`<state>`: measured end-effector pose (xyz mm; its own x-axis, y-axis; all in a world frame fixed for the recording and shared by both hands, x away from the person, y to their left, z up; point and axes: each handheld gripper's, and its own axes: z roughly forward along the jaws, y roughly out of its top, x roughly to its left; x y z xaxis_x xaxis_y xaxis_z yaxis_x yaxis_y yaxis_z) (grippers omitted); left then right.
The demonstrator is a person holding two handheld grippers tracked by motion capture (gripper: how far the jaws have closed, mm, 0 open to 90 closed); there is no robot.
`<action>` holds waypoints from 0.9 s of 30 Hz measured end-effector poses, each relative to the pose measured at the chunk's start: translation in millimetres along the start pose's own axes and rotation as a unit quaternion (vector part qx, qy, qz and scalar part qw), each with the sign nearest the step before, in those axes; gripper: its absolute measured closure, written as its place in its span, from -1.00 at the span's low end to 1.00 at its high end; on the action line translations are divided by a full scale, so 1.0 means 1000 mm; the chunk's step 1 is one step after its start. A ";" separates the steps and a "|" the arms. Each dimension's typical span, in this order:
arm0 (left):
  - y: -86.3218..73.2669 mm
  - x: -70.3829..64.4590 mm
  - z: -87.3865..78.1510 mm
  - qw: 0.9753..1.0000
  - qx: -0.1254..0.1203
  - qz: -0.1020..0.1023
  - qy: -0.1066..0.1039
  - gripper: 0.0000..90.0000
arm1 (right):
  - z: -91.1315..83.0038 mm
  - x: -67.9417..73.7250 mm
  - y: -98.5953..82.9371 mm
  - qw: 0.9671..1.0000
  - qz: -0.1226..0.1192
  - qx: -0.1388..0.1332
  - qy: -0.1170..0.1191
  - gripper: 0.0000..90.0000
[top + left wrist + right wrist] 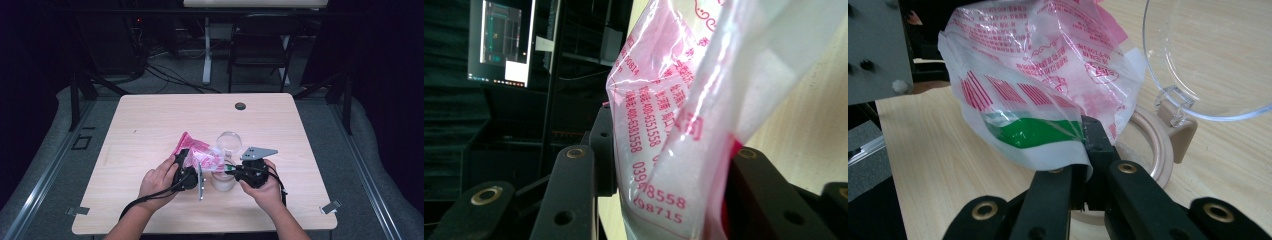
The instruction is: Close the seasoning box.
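Note:
A pink-and-clear plastic bag (199,152) with red print and white powder inside is held up over the table between both hands. My left gripper (186,161) is shut on its lower part; in the left gripper view the bag (674,125) is pinched between the black jaws. My right gripper (231,169) is shut on the bag's other end, clamping a corner with a green stripe (1033,131). Under the bag stands a round beige container (223,180), its rim (1160,150) near the right jaws, with a clear hinged lid (229,142) standing open.
The wooden table (150,120) has a round dark grommet (240,106) near its far edge. A black folding chair (260,45) and white desk legs stand behind the table. Metal clips (331,206) sit at the front corners.

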<state>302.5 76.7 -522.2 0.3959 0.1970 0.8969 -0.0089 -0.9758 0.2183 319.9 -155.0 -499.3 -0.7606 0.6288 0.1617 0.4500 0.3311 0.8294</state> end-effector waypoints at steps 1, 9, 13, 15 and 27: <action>-0.001 -0.001 0.000 1.000 0.000 -0.003 -0.001 0.41 | 0.000 0.000 0.000 1.000 0.000 -0.001 0.000 1.00; -0.006 -0.011 0.001 1.000 -0.001 -0.028 -0.012 0.40 | 0.001 0.002 0.000 1.000 -0.006 -0.004 0.000 1.00; -0.007 -0.014 0.002 0.999 -0.003 -0.038 -0.013 0.41 | 0.001 0.004 0.001 1.000 -0.009 -0.004 -0.003 1.00; -0.007 -0.015 0.002 0.999 -0.004 -0.044 -0.014 0.42 | 0.001 0.005 0.001 1.000 -0.013 -0.004 -0.005 1.00; -0.015 -0.019 0.009 0.995 0.015 -0.079 -0.066 0.60 | -0.003 0.017 0.006 0.999 -0.037 -0.032 -0.011 0.82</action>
<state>303.3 86.8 -546.4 0.5073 0.3354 0.7938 0.0890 -0.9366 0.3388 308.4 -144.0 -490.0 -0.7799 0.6196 0.0885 0.3626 0.3320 0.8708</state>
